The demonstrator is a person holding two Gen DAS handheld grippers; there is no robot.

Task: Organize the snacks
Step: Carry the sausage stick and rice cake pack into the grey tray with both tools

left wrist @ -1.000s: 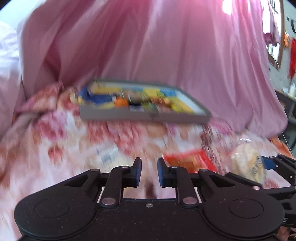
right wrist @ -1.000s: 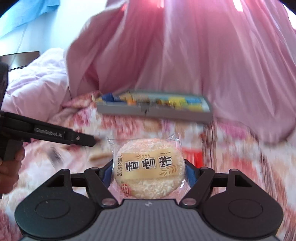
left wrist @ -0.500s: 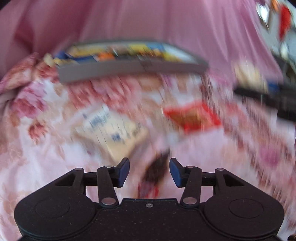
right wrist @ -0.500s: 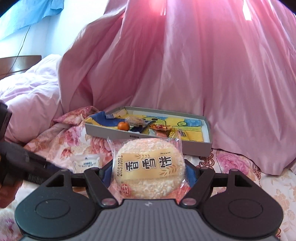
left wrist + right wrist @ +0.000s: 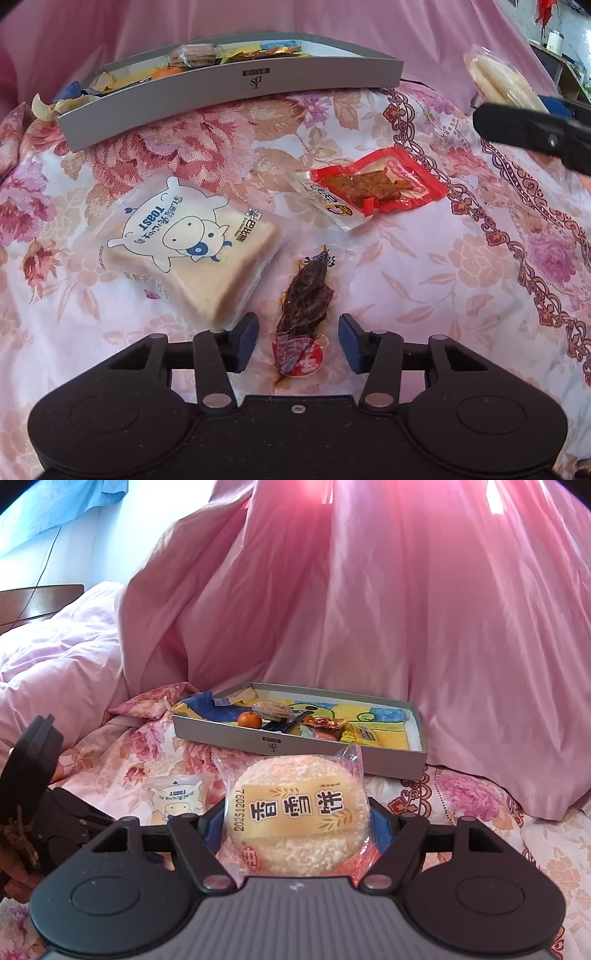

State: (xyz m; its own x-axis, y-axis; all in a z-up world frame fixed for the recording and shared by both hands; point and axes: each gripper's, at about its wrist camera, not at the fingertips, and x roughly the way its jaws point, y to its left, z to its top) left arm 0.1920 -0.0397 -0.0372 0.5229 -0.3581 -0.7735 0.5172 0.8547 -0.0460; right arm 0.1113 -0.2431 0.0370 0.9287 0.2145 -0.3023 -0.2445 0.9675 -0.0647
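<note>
Left gripper (image 5: 298, 338): it hangs low over the flowered bedspread (image 5: 424, 266), the two blue-padded fingers (image 5: 246, 341) spread apart with nothing between them touching; the dark snack lies in the gap
Dark snack in clear wrapper (image 5: 306, 295): a brown dried piece with a red round label at its near end, flat on the bedspread, not touching either pad
Toast pack (image 5: 192, 243): a white bag with a cartoon cow and the word TOAST, lying just left of the dark snack; its near corner is just beside the left finger
Red packet (image 5: 380, 182): flat on the bedspread, further away and to the right of the toast, a small white and yellow sachet (image 5: 332, 203) is touching its left edge
Right gripper (image 5: 293, 829): closed on the round rice cracker pack (image 5: 299, 819), one pad on each side of it, and it is held above the bedspread
Rice cracker pack, other view: seen from the left camera at the far right, raised, near the right end of the box
Grey box (image 5: 388, 755): a shallow tray on the bedspread in front of the pink draped cloth (image 5: 369, 609), behind all the loose snacks
Inside the box: a small orange (image 5: 249, 720), a wrapped biscuit (image 5: 271, 709) and some more wrapped pieces on a yellow and blue lining
</note>
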